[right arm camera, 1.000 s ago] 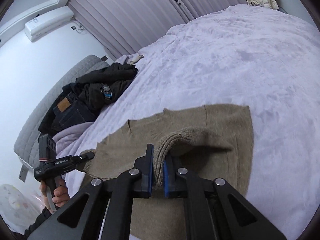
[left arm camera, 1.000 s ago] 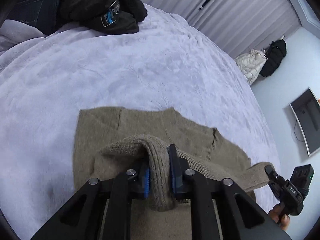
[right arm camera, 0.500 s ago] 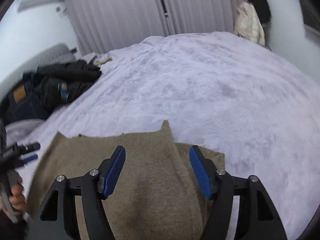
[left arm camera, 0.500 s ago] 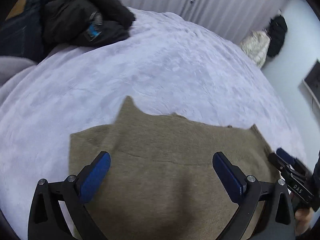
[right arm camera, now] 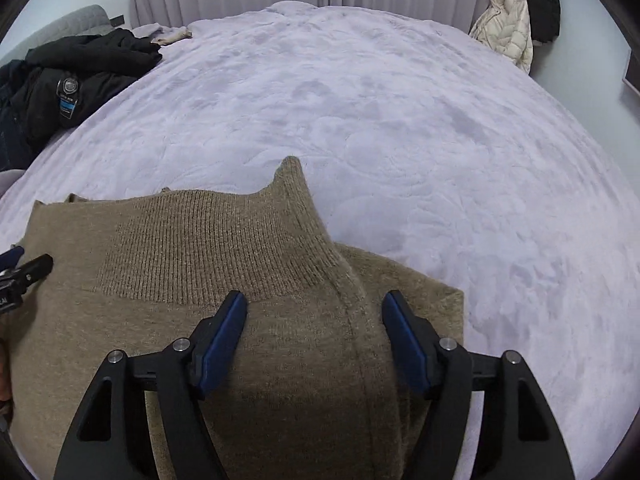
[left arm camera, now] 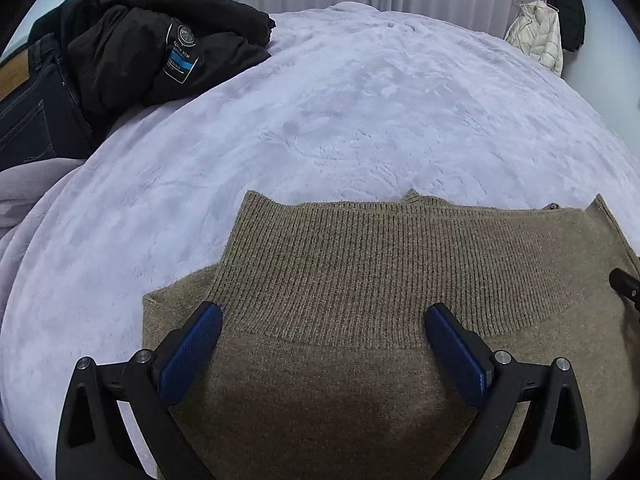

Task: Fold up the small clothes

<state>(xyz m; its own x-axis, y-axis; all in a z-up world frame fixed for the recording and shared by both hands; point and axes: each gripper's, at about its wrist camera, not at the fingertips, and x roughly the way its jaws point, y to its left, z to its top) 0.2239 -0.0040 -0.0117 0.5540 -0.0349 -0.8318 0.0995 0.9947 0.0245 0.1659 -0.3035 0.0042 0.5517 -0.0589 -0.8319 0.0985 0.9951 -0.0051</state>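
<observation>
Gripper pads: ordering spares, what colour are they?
Blue, on black fingers; the left gripper view shows the pads best.

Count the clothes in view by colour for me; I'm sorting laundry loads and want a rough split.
Brown: 1, the sweater on the bed.
Black: 2, the jacket on the bed, and a coat hanging by the wall.
Dark blue: 1, the jeans.
Cream: 1, the puffer jacket hanging by the wall.
Total: 5.

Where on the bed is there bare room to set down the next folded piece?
Free: lavender blanket beyond and right of the olive knit sweater, toward the curtains. Crowded: far-left corner, black jacket piled on dark jeans.
</observation>
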